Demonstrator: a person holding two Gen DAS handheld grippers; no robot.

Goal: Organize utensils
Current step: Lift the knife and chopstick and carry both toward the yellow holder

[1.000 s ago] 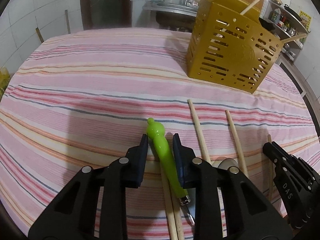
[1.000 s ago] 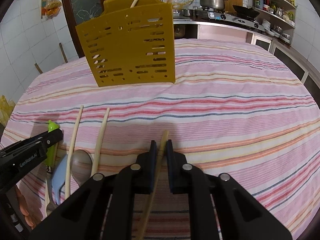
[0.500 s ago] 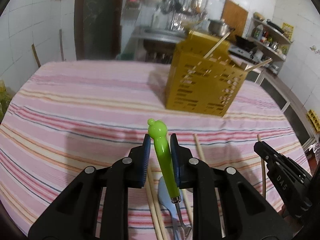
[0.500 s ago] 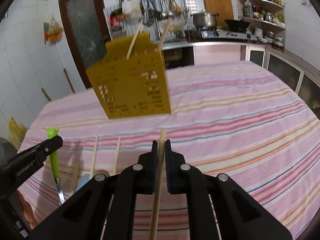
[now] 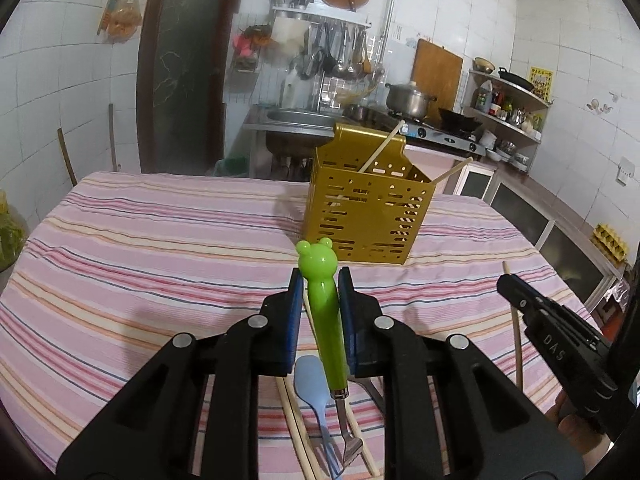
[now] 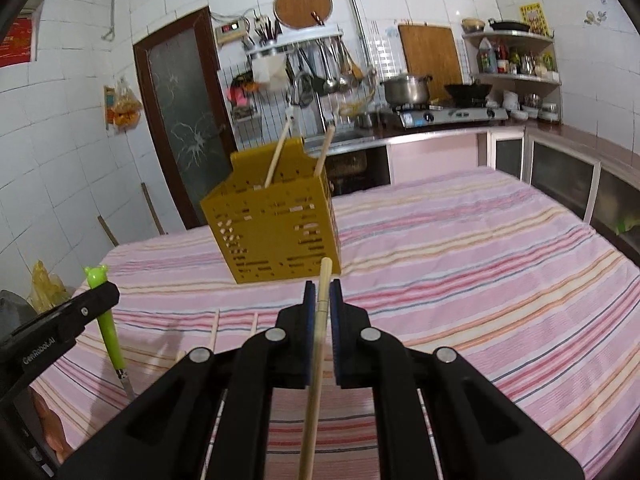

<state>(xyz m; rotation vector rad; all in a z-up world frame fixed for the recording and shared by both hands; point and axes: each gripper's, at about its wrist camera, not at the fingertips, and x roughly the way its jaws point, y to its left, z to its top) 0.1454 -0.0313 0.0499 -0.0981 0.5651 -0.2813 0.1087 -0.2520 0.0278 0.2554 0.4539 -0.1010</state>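
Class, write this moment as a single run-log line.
left gripper: shut on green fork | right gripper: shut on chopstick | both lifted above table | yellow holder: two chopsticks inside

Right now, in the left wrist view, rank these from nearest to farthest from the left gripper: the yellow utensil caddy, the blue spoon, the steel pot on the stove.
1. Blue spoon: on the tablecloth just beneath the left gripper.
2. Yellow utensil caddy: ahead, mid-table, slightly right.
3. Steel pot: on the stove at the back wall, right.
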